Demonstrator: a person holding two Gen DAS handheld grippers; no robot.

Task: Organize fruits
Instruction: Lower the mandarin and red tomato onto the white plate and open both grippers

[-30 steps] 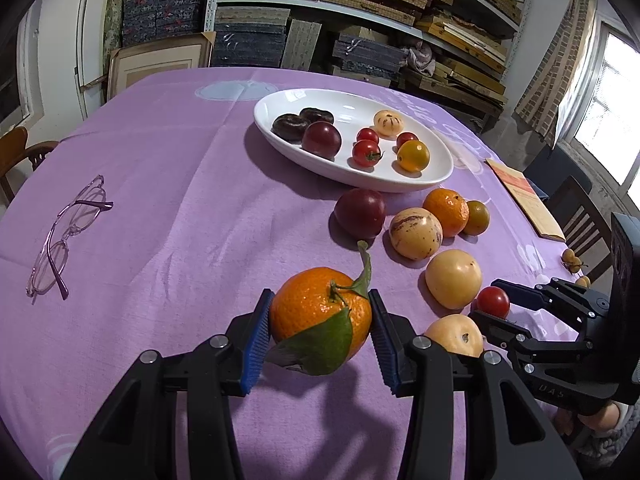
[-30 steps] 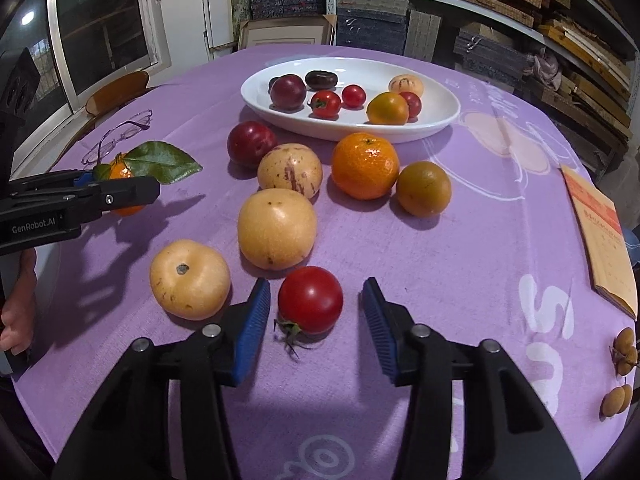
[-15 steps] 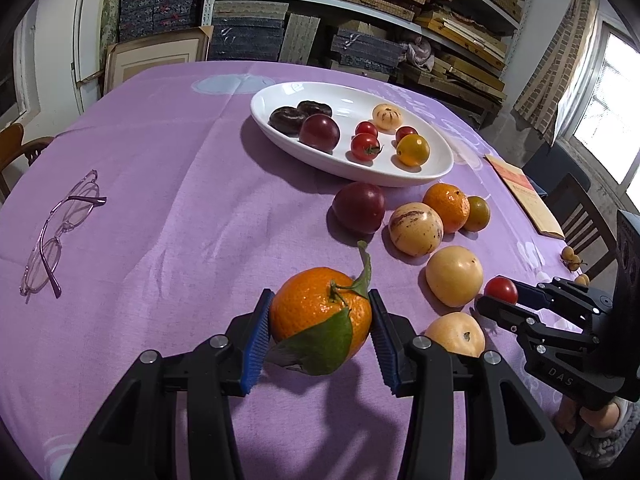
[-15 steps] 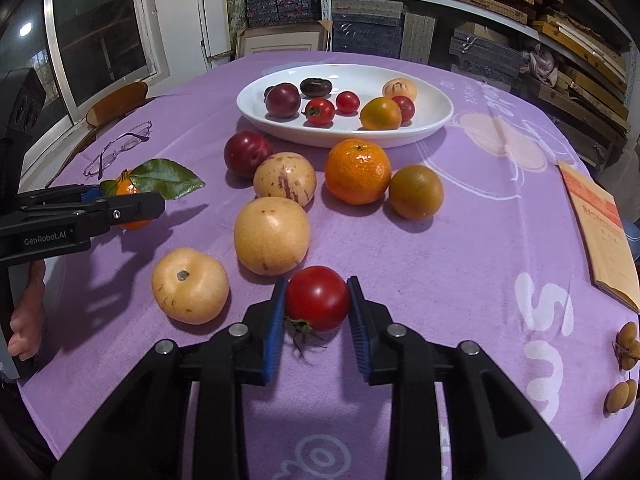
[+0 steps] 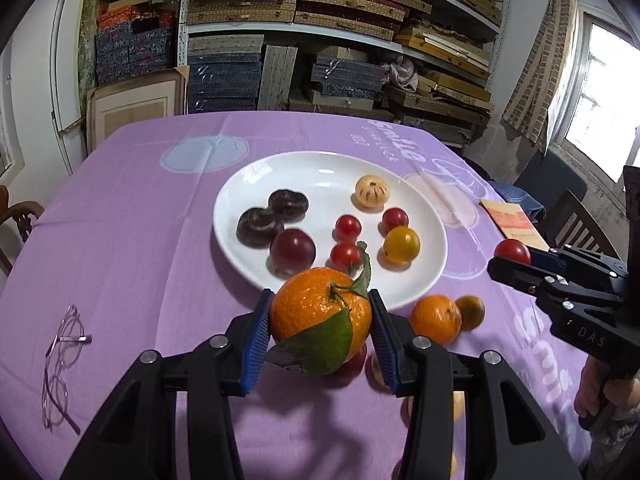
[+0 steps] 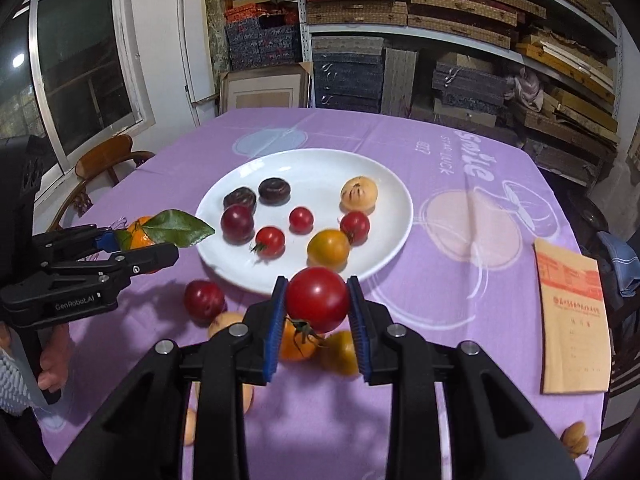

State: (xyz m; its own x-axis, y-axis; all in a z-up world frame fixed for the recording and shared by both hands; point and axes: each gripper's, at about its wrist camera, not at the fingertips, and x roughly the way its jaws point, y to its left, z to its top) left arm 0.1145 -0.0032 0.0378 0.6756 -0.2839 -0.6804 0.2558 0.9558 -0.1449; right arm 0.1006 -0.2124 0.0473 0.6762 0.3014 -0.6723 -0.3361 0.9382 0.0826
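Observation:
My left gripper (image 5: pixel 318 334) is shut on a leafy orange tangerine (image 5: pixel 316 312), held in the air near the front edge of the white oval plate (image 5: pixel 432 256). My right gripper (image 6: pixel 318 320) is shut on a red tomato (image 6: pixel 317 299), also lifted, just short of the plate's near rim (image 6: pixel 396 248). The plate holds several small fruits: cherry tomatoes, a yellow tomato (image 6: pixel 328 249), a dark plum (image 6: pixel 237 223), two dark brown fruits and a pale striped one (image 6: pixel 359 195). The left gripper with the tangerine (image 6: pixel 138 234) shows at the left of the right wrist view.
Loose fruits lie on the purple cloth below the grippers: an orange (image 5: pixel 435 319), a small greenish-orange fruit (image 5: pixel 470 312), a red plum (image 6: pixel 204 298) and yellow fruits (image 6: pixel 340 354). Glasses (image 5: pixel 62 364) lie at left. A brown booklet (image 6: pixel 574 316) lies at right. Shelves stand behind the table.
Both grippers have risen off the cloth and moved toward the plate, each carrying its fruit. The right gripper closed on the red tomato about a second ago.

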